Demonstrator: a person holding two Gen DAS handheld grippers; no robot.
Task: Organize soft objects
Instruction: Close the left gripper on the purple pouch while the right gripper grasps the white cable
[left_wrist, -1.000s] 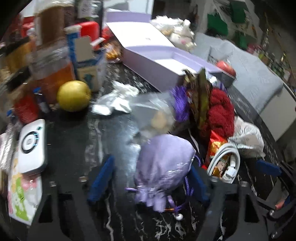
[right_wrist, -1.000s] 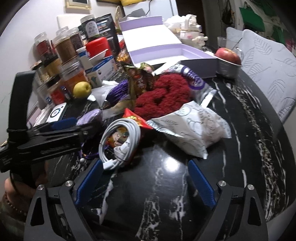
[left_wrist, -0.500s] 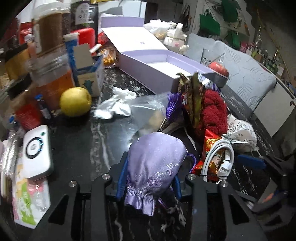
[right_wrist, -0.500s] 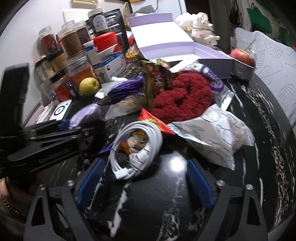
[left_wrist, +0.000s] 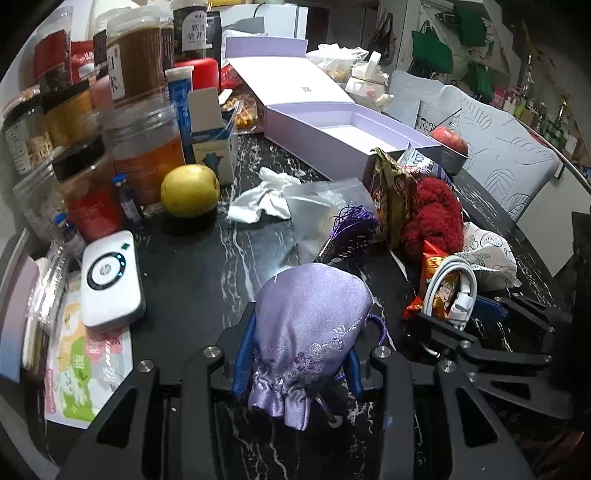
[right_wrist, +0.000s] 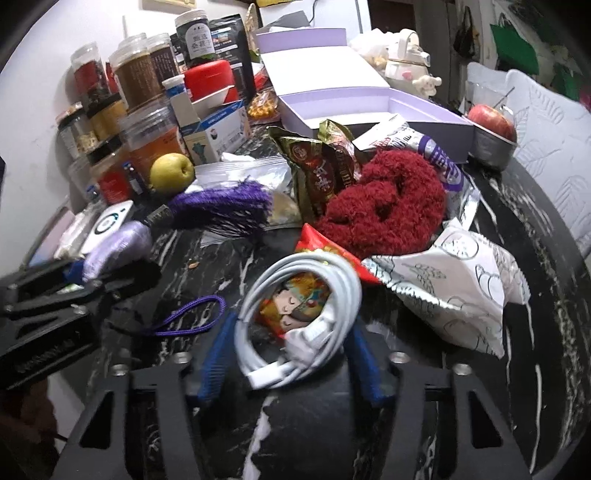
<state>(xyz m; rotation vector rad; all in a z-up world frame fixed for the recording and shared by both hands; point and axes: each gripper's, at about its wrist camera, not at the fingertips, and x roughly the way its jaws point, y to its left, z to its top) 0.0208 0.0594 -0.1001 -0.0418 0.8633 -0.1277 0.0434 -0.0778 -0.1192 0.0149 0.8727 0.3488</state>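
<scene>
Left gripper (left_wrist: 297, 354) is clamped on the lilac pouch (left_wrist: 310, 325), right gripper (right_wrist: 291, 354) is closing around the white cable coil (right_wrist: 303, 314), pads probably not biting yet, so squeeze gently and lift both straight up.

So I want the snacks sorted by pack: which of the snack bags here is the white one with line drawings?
The puffy white bag at the pile's right edge, beside the red knit; the others are brown-gold, red, or purple-printed.
</scene>
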